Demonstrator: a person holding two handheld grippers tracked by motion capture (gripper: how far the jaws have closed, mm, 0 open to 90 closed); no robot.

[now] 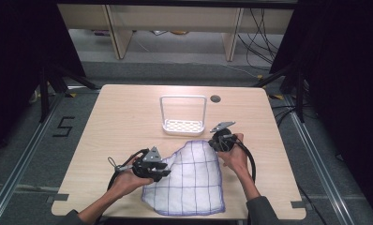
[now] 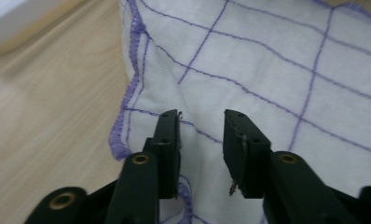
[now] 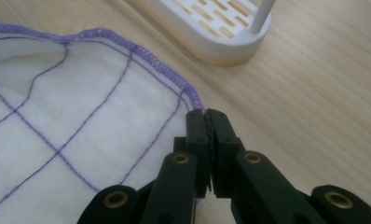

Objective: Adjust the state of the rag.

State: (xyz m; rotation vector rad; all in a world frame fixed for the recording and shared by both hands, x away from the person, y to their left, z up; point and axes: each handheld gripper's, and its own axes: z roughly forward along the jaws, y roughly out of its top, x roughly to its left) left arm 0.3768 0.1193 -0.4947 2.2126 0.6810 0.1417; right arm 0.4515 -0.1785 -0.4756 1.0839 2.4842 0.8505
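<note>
Right claw pinched shut on cloth corner hem; left claw half open over cloth, no grip. Soft, light, floppy — grab at hems/corners.

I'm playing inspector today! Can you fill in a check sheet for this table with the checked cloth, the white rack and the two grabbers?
Surface: light wooden table, with a round dark cap near the far edge.
Job's things: white cloth with purple grid lines and purple hem, lying rumpled on the near half. White rack with a slotted base and hoop handle stands just beyond it.
Clutter: nothing seen.
Grippers: left gripper over the cloth's left edge, jaws apart. Right gripper shut on the cloth's hem at its far right corner.
Cables: a black cable loops from each gripper; more cables lie on the floor behind.
Surroundings: grey floor, a taped mark, dark curtains, pale furniture legs.
</note>
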